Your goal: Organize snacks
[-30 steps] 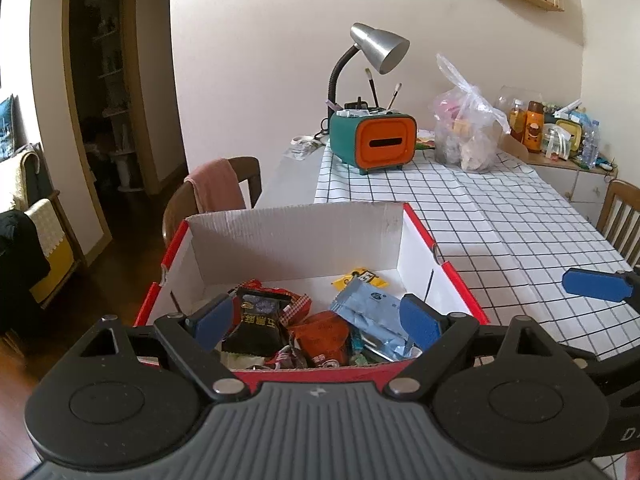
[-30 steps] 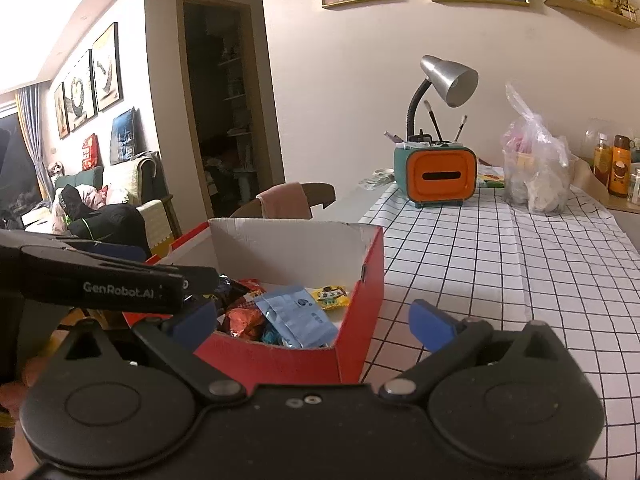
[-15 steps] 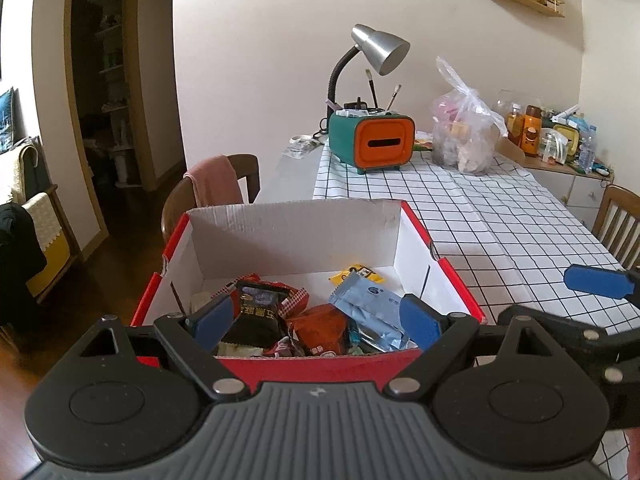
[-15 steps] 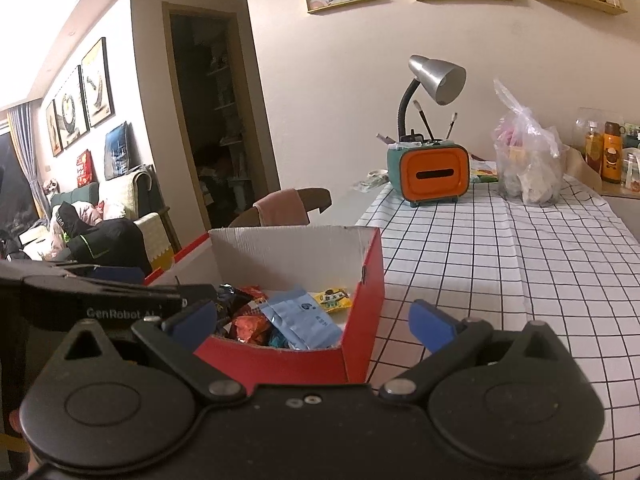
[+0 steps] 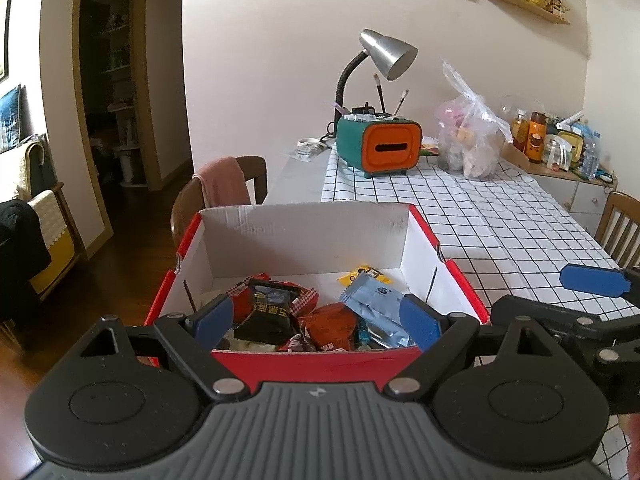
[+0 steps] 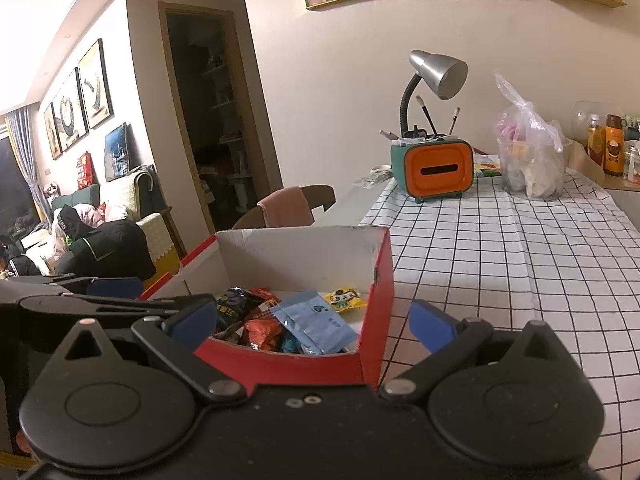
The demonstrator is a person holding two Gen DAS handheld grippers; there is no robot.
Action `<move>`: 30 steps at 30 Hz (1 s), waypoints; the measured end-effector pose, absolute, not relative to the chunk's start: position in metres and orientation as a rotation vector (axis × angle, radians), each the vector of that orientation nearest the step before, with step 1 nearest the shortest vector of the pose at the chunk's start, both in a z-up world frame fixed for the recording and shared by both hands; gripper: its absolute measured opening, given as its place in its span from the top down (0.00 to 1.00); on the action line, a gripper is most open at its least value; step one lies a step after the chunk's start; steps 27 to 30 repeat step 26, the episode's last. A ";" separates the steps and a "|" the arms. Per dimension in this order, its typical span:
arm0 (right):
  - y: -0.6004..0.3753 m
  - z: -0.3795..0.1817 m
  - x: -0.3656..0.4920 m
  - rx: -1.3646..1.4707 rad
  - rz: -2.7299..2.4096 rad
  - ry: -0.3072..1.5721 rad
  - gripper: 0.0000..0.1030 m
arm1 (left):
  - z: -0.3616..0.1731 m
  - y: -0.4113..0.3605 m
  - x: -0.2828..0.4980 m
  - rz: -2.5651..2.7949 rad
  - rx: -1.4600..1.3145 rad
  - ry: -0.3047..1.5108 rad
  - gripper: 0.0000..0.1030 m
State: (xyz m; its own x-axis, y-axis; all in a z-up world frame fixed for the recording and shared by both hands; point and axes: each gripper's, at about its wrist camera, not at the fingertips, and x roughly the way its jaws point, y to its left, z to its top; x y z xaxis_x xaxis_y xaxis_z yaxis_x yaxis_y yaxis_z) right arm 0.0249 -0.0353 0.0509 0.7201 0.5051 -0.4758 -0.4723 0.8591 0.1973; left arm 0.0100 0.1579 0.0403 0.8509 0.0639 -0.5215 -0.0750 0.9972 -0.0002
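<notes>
The left gripper [image 5: 316, 322] has its fingers spread wide, gripping nothing, above the near rim of the red snack box [image 5: 312, 364] at the bench [image 5: 500, 216] edge. The right gripper [image 6: 312, 320] is equally wide and empty, straddling the box's right corner. Only the right view shows the sofa [image 6: 120, 216]; only the left shows the far chair [image 5: 620, 220].

Box [image 5: 460, 280] red outside, white inside. Packets in it: pale blue [image 5: 372, 300], black [image 5: 266, 312], orange-red [image 5: 330, 326], small yellow [image 5: 366, 274]. Gripper pads [image 5: 418, 322] blue, gripper bodies black. Tablecloth [image 5: 500, 216] white with black grid. Holder [image 5: 378, 146] teal with orange front. Lamp [image 5: 386, 54] silver shade, black neck. Towel [image 5: 222, 180] on chair pink. Bag [image 5: 470, 140] clear.
</notes>
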 end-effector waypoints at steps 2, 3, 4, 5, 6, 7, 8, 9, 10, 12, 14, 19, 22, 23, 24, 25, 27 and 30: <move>-0.033 0.051 0.024 0.062 0.544 0.547 0.00 | 0.040 0.158 0.009 0.072 -0.022 0.547 0.12; -0.032 0.051 0.023 0.062 0.545 0.549 0.00 | 0.040 0.159 0.009 0.071 -0.021 0.547 0.12; -0.031 0.051 0.023 0.059 0.546 0.549 0.00 | 0.040 0.159 0.009 0.070 -0.021 0.548 0.12; -0.030 0.051 0.022 0.056 0.546 0.550 0.00 | 0.040 0.159 0.008 0.069 -0.023 0.548 0.12; -0.030 0.050 0.021 0.055 0.544 0.550 0.00 | 0.039 0.159 0.008 0.068 -0.023 0.549 0.12; -0.029 0.050 0.020 0.055 0.543 0.551 0.00 | 0.039 0.160 0.007 0.068 -0.023 0.549 0.12; -0.029 0.051 0.019 0.057 0.541 0.553 0.00 | 0.039 0.160 0.007 0.067 -0.024 0.550 0.12; -0.028 0.051 0.019 0.057 0.539 0.554 0.00 | 0.039 0.161 0.006 0.065 -0.026 0.550 0.12; -0.027 0.051 0.018 0.056 0.537 0.556 0.00 | 0.039 0.161 0.006 0.063 -0.029 0.550 0.12; -0.026 0.051 0.016 0.054 0.533 0.556 0.00 | 0.038 0.162 0.005 0.060 -0.028 0.549 0.12; -0.024 0.050 0.015 0.054 0.529 0.559 0.00 | 0.037 0.162 0.004 0.060 -0.023 0.547 0.12; -0.020 0.049 0.012 0.052 0.513 0.567 0.00 | 0.035 0.167 0.005 0.041 -0.035 0.553 0.12; -0.020 0.049 0.009 0.061 0.493 0.563 0.00 | 0.034 0.168 0.007 0.023 -0.034 0.555 0.12; -0.021 0.048 0.007 0.067 0.481 0.565 0.00 | 0.033 0.168 0.008 0.017 -0.032 0.556 0.12; -0.022 0.046 0.006 0.071 0.470 0.570 0.00 | 0.032 0.168 0.009 0.010 -0.030 0.557 0.12; -0.023 0.044 0.004 0.077 0.453 0.575 0.00 | 0.030 0.168 0.010 -0.002 -0.028 0.559 0.12; -0.025 0.043 0.002 0.085 0.439 0.580 0.00 | 0.029 0.168 0.010 -0.019 -0.025 0.562 0.12; -0.025 0.043 0.002 0.085 0.439 0.580 0.00 | 0.029 0.168 0.010 -0.019 -0.025 0.562 0.12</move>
